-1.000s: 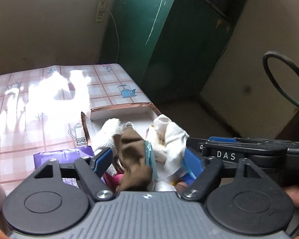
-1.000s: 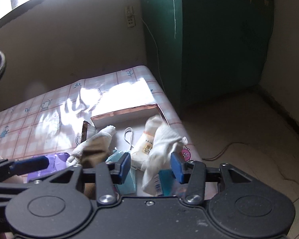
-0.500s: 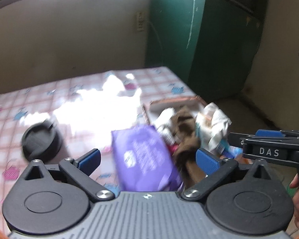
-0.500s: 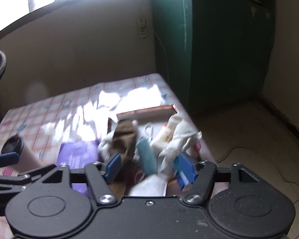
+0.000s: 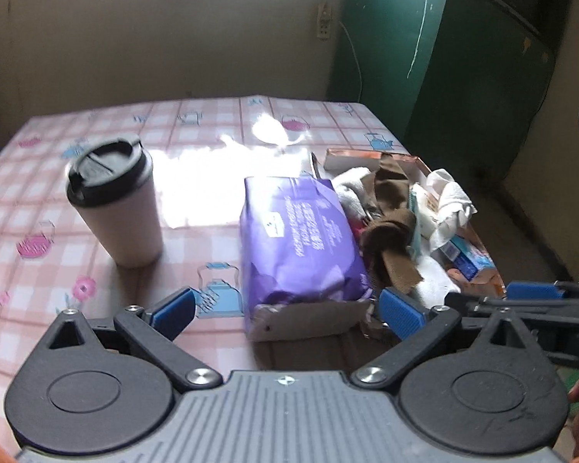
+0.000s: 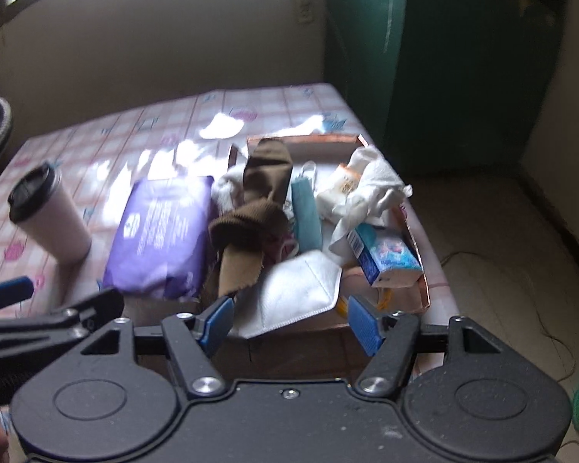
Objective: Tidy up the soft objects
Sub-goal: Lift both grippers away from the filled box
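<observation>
Right wrist view alone shows a white mask (image 6: pixel 301 293) at 6 o'clock in the box (image 6: pixel 413 239), between the right gripper's (image 6: pixel 291 322) spread fingers. Left gripper (image 5: pixel 287 310), also spread, faces the purple pack (image 5: pixel 299 243); cup (image 5: pixel 115 200) at 10 o'clock.

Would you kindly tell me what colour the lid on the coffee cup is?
Black; the lid tops a pale cup, clearest in the left wrist view.
</observation>
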Action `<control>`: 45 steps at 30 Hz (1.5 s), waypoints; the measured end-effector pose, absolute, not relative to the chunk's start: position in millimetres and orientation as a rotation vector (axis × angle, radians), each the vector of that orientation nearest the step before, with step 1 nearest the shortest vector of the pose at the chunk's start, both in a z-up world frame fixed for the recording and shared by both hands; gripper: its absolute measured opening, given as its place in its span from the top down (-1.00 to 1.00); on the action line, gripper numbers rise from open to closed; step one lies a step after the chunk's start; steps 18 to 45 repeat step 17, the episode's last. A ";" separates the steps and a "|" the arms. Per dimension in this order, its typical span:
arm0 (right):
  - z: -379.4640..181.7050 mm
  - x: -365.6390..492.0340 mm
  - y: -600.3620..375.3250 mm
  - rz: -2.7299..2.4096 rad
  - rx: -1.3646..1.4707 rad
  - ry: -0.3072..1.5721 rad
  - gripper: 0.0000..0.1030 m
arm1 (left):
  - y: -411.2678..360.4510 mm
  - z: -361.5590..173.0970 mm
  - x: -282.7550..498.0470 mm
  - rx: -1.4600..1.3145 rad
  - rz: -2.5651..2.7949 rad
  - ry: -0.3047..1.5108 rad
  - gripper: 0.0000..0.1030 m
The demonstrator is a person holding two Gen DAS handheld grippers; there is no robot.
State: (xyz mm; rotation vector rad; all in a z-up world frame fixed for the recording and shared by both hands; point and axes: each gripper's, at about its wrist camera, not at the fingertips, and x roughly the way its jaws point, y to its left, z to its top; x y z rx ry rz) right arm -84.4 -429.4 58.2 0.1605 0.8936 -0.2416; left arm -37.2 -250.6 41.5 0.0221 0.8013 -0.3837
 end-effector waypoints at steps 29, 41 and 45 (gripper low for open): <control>29.7 -90.0 -447.8 -0.166 0.142 0.992 -0.51 | -270.2 14.0 -43.1 0.048 -0.414 0.885 -1.00; 29.7 -90.0 -447.8 -0.166 0.142 0.992 -0.51 | -270.2 14.0 -43.1 0.048 -0.414 0.885 -1.00; 29.7 -90.0 -447.8 -0.166 0.142 0.992 -0.51 | -270.2 14.0 -43.1 0.048 -0.414 0.885 -1.00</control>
